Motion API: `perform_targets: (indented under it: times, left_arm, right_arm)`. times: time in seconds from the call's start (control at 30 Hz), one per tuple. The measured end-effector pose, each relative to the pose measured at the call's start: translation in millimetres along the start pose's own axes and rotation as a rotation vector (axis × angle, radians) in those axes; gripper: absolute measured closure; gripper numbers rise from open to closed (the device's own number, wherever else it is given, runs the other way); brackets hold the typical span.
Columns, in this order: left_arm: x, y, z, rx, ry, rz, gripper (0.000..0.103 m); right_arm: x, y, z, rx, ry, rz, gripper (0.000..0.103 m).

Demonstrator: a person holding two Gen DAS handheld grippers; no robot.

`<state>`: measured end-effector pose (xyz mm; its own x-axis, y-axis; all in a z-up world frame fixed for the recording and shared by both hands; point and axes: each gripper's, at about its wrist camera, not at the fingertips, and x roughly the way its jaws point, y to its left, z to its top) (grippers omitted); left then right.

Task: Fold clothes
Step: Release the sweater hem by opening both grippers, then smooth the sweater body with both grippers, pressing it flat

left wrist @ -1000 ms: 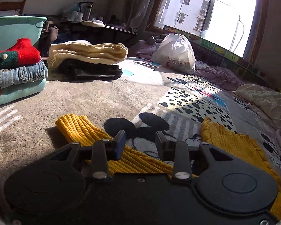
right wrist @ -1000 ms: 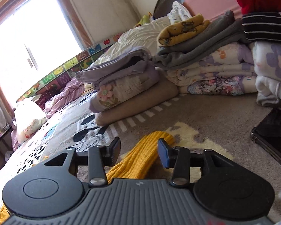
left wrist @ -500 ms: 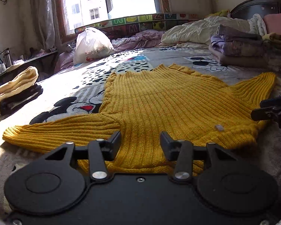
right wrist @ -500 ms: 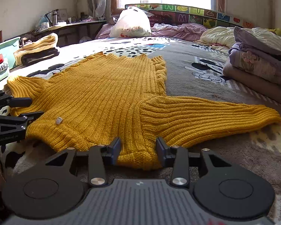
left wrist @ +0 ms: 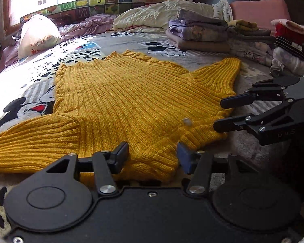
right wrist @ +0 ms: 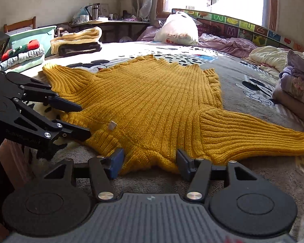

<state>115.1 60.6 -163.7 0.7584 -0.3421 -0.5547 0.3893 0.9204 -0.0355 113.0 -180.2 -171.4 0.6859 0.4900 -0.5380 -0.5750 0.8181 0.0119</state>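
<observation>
A mustard-yellow ribbed sweater (left wrist: 131, 101) lies spread flat on the bed, sleeves out to both sides, with a small white tag (left wrist: 187, 122) near its collar edge. My left gripper (left wrist: 152, 154) is open, low at the sweater's near edge, with a fold of knit lying between its fingers. The right gripper (left wrist: 219, 113) shows at the right, open beside the collar. In the right wrist view the sweater (right wrist: 152, 97) fills the middle. There my right gripper (right wrist: 149, 160) is open with the near edge between its fingers, and the left gripper (right wrist: 84, 121) stands open at the left.
Folded blanket stacks (left wrist: 198, 34) and more folded laundry (left wrist: 289, 46) line the headboard side. A white plastic bag (right wrist: 178, 30) sits by the window. Folded cream and black clothes (right wrist: 79, 42) and a green bin (right wrist: 30, 34) stand at the far left edge.
Both grippers have swung from the sleeve ends to the collar side and come closer to the near edge. Both remain open. The sweater has not moved.
</observation>
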Motion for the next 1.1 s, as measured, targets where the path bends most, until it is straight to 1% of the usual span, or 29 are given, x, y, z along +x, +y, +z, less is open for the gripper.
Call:
perform_targets:
  times: [0.07, 0.13, 0.2, 0.27, 0.3, 0.37, 0.4, 0.47, 0.53, 0.6, 0.63, 0.67, 0.7, 0.73, 0.77, 0.87, 0.93, 1.0, 1.07, 1.1]
  left_arm:
    - [-1.6, 14.1, 4.3, -0.103, -0.055, 0.011, 0.054]
    - [3.7, 28.1, 8.8, -0.189, -0.076, 0.017, 0.054]
    - [14.0, 44.0, 16.9, -0.26, -0.087, 0.035, 0.054]
    - [25.6, 57.0, 27.0, -0.295, -0.097, 0.056, 0.056]
    - [31.3, 63.5, 32.7, -0.318, -0.103, 0.044, 0.056]
    - [42.3, 78.2, 43.5, -0.402, -0.103, -0.011, 0.056]
    - [48.4, 86.7, 48.4, -0.454, -0.099, -0.046, 0.056]
    - [64.4, 109.1, 56.4, -0.6, -0.076, -0.143, 0.054]
    - [85.0, 130.7, 64.1, -0.719, -0.03, -0.181, 0.051]
    - [105.8, 152.0, 70.9, -0.829, 0.024, -0.216, 0.049]
    - [113.4, 161.1, 74.5, -0.878, 0.043, -0.237, 0.049]
    - [119.9, 169.8, 78.3, -0.927, 0.055, -0.26, 0.048]
    - [124.3, 177.8, 82.6, -0.972, 0.051, -0.287, 0.045]
    - [128.7, 186.1, 86.4, -1.019, 0.045, -0.309, 0.036]
    - [133.9, 195.2, 89.3, -1.071, 0.043, -0.319, 0.031]
    - [150.2, 220.5, 94.7, -1.185, 0.045, -0.317, 0.03]
    - [159.1, 233.9, 96.6, -1.242, 0.031, -0.334, 0.03]
    - [165.2, 247.2, 98.3, -1.285, -0.031, -0.345, 0.03]
    - [169.2, 257.6, 96.7, -1.33, -0.092, -0.333, 0.03]
    - [170.9, 261.1, 94.8, -1.354, -0.104, -0.334, 0.03]
  right_arm:
    - [-5.7, -5.3, 4.2, 0.046, -0.04, 0.023, 0.049]
    - [-9.9, -15.5, 11.2, 0.112, -0.105, 0.038, 0.049]
    - [1.9, -29.1, 20.7, 0.174, -0.107, 0.059, 0.048]
    - [15.3, -43.1, 30.6, 0.236, -0.102, 0.081, 0.048]
    - [22.0, -50.0, 35.5, 0.266, -0.1, 0.092, 0.048]
    - [35.4, -64.0, 45.3, 0.328, -0.096, 0.115, 0.048]
    - [45.6, -72.1, 51.7, 0.357, -0.084, 0.134, 0.048]
    - [67.7, -88.8, 65.0, 0.417, -0.055, 0.178, 0.042]
    - [89.7, -105.6, 78.3, 0.475, -0.026, 0.222, 0.04]
    - [110.5, -126.0, 87.1, 0.58, -0.011, 0.258, 0.039]
    - [122.6, -136.1, 90.1, 0.636, 0.018, 0.272, 0.036]
    - [136.7, -146.6, 92.7, 0.691, 0.061, 0.28, 0.035]
    - [149.5, -155.8, 94.6, 0.733, 0.099, 0.285, 0.035]
    - [159.5, -163.6, 97.9, 0.759, 0.118, 0.298, 0.035]
    - [169.1, -171.1, 101.6, 0.781, 0.133, 0.313, 0.036]
    - [195.9, -192.2, 113.7, 0.836, 0.174, 0.345, 0.035]
    - [211.4, -202.6, 122.9, 0.848, 0.166, 0.348, 0.033]
    - [228.5, -211.0, 128.2, 0.865, 0.15, 0.356, 0.032]
    - [242.9, -218.3, 126.5, 0.908, 0.102, 0.383, 0.032]
    - [247.6, -221.7, 124.5, 0.931, 0.068, 0.388, 0.032]
